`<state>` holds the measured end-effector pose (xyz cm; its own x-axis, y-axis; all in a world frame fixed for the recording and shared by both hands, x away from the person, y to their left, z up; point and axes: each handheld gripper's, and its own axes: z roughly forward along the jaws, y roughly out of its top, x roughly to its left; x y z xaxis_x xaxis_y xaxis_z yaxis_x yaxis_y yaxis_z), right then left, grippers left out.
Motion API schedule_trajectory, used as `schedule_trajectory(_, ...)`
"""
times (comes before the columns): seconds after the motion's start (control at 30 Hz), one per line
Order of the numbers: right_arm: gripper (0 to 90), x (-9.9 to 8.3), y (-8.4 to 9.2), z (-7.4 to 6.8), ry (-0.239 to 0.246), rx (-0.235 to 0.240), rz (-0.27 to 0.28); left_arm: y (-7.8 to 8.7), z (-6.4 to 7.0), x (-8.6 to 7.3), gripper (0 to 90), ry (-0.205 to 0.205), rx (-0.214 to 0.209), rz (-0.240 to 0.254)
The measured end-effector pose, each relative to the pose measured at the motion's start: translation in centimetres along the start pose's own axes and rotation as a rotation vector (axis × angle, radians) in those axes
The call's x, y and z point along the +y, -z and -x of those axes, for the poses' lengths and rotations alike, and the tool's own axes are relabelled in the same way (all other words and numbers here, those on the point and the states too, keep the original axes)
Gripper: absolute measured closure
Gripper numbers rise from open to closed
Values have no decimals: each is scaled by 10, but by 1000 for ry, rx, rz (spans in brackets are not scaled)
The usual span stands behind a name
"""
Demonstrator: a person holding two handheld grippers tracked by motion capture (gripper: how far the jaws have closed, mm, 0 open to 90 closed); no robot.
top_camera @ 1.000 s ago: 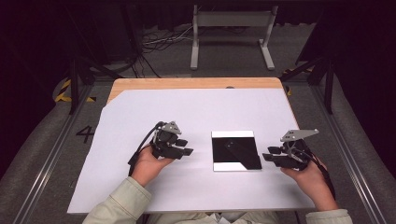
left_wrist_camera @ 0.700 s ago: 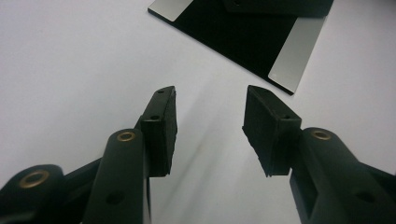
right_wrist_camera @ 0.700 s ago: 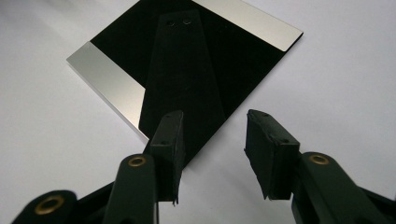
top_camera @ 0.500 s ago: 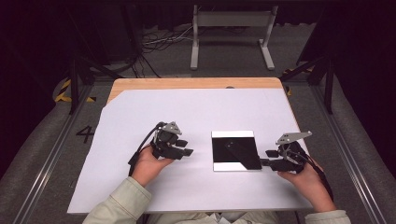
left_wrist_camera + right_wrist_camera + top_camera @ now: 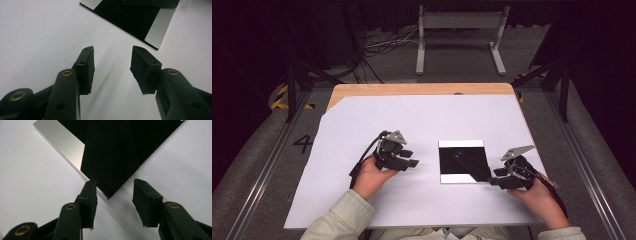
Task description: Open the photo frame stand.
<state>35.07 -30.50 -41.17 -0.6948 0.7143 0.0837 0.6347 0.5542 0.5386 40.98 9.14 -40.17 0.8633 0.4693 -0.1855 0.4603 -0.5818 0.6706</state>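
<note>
A square shiny plate [image 5: 462, 176] lies on the white sheet, right of centre. It looks dark with pale strips [image 5: 57, 138] along its edges. A black folded sheet [image 5: 110, 157] rests on it, and its point reaches the plate's near right corner. My right gripper [image 5: 496, 177] sits at that corner. Its jaws have just been opening, and the corner lies between the fingertips [image 5: 91, 192] untouched; in its own view the right gripper [image 5: 114, 182] stands open. My left gripper [image 5: 410, 157] rests on the sheet left of the plate [image 5: 152, 37], and in its own view the left gripper [image 5: 112, 50] is open and empty.
The white sheet [image 5: 412, 120] covers most of a wooden table [image 5: 412, 89]. Behind the table a metal stand [image 5: 459, 30] and cables [image 5: 382, 47] sit on the floor. Rails [image 5: 262, 170] run along both sides.
My right gripper has shifted slightly toward the near edge at the plate's corner, and its jaws stand wider. The left gripper has not moved.
</note>
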Motion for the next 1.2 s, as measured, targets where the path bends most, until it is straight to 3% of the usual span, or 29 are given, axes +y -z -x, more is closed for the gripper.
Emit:
schedule_trajectory(0.33,547,-1,-7,-1,11,4,-42,-1,1,0,542,2,0,1)
schedule_trajectory(0.87,557,1,-9,-6,45,2,-53,-2,1,0,539,2,-1,-3)
schedule_trajectory(1.2,566,1,-10,-12,154,-32,-79,-2,0,0,536,3,-2,-8)
